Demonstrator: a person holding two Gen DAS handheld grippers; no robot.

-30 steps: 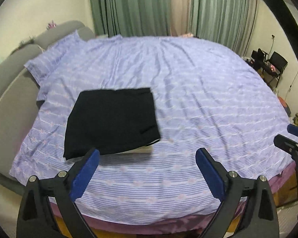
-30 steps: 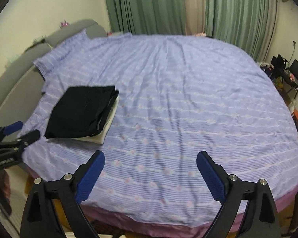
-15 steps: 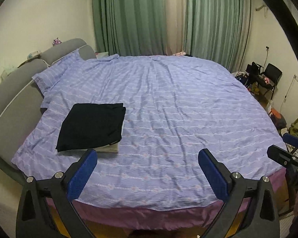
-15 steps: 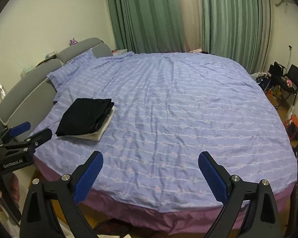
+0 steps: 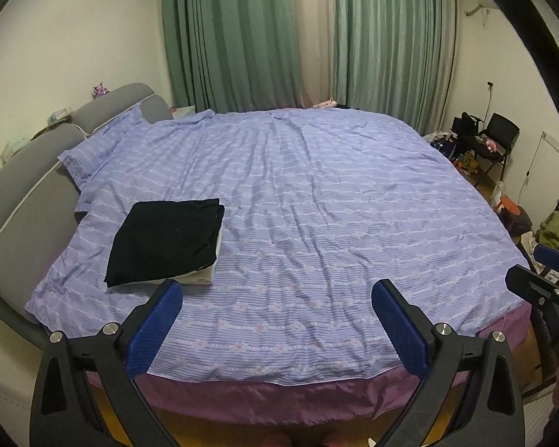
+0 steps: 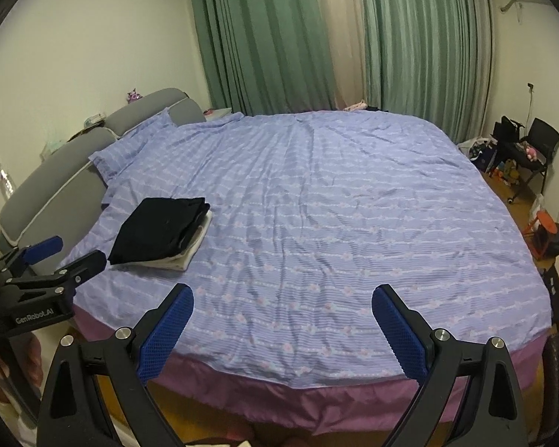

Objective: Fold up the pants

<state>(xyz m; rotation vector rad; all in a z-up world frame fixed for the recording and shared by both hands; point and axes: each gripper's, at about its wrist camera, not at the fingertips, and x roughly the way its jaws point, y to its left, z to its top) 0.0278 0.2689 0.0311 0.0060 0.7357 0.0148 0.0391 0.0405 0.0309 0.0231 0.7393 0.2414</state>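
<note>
The left tool (image 5: 277,320) is spread wide, its blue pads far apart, holding and touching nothing; it hangs above the near edge of the bed (image 5: 316,223). The right tool (image 6: 282,322) is likewise released and empty, also over the bed's near edge. In the right wrist view the left tool shows at the far left, partly cut off by the frame; in the left wrist view only the tip of the right tool shows at the right margin. The folded black pants (image 5: 166,240) lie near the bed's left edge by the grey headboard (image 5: 15,201), resting on a folded white item (image 5: 201,279) mostly hidden beneath them. The pants sit ahead and left of both tools, apart from either.
</note>
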